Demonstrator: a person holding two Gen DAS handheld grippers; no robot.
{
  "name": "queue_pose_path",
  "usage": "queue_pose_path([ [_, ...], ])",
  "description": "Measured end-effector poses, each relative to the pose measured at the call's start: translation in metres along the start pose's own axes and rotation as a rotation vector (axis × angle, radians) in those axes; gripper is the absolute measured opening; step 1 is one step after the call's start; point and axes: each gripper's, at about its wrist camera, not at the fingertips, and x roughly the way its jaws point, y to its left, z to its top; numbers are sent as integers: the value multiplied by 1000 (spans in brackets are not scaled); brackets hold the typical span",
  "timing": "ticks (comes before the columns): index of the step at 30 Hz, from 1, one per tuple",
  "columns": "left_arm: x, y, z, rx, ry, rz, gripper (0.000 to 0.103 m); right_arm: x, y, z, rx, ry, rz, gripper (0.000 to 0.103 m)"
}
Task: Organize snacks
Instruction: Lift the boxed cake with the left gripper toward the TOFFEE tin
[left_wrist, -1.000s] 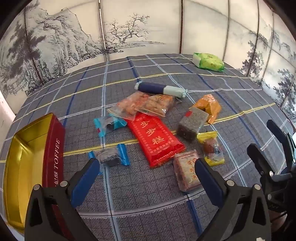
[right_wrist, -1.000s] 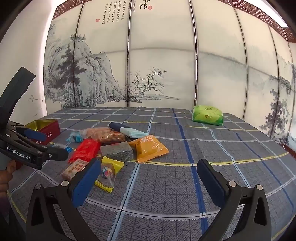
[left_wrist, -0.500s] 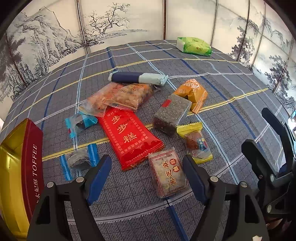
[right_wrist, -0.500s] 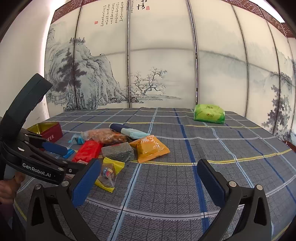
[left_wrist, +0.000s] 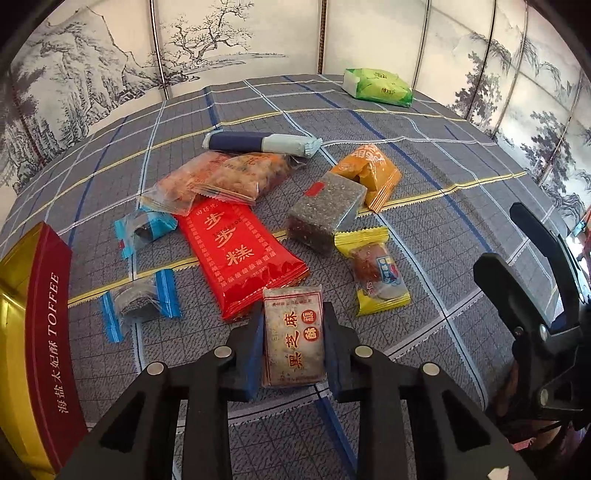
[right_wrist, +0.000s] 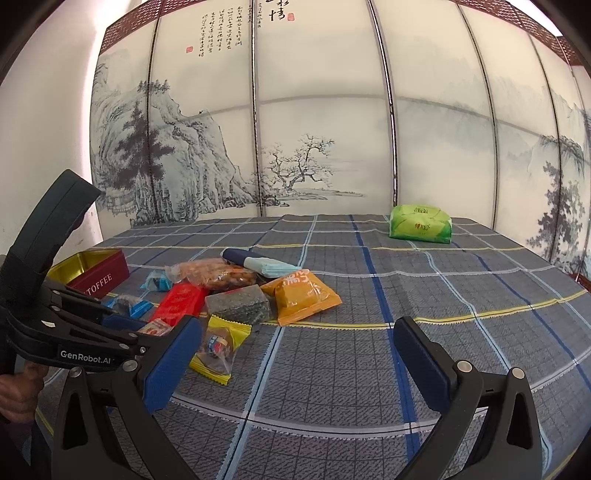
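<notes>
With its blue pads pressed on both long edges, the left gripper (left_wrist: 294, 345) is clamped on the black sesame cake packet (left_wrist: 293, 334), which lies flat on the grey plaid tablecloth (left_wrist: 424, 206), its far end just beside the near end of the red snack pack (left_wrist: 236, 254). Right of the packet: yellow-wrapped candy (left_wrist: 373, 271), beyond it a dark seed bar (left_wrist: 327, 212) and an orange packet (left_wrist: 371, 173). Left of it: two blue-ended wrapped sweets (left_wrist: 142, 297), (left_wrist: 146, 230). Clear bags of fried snacks (left_wrist: 225, 179) and a navy/pale-blue roll (left_wrist: 260, 144) sit behind the red pack. Open red TOFFEE tin (left_wrist: 35, 332), gold inside, is at the left edge. Green pack (right_wrist: 421, 223) is far back, well apart from the pile. Right gripper (right_wrist: 295, 354) has its fingers wide apart, nothing between them, above bare cloth right of the pile.
</notes>
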Motion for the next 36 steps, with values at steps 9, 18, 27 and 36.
queue_pose_path([
  [9, -24, -5, -3, 21, -44, 59, 25, 3, -1, -1, 4, 15, -12, 103],
  [18, -37, 8, -5, -1, -66, 89, 25, 15, -6, -5, 33, 67, -29, 103],
  [27, -44, 17, -5, -23, -77, 102, 25, 16, -6, -6, 32, 67, -30, 103],
  [36, -58, 27, -4, -31, -103, 128, 25, 16, -6, -6, 31, 69, -32, 103],
])
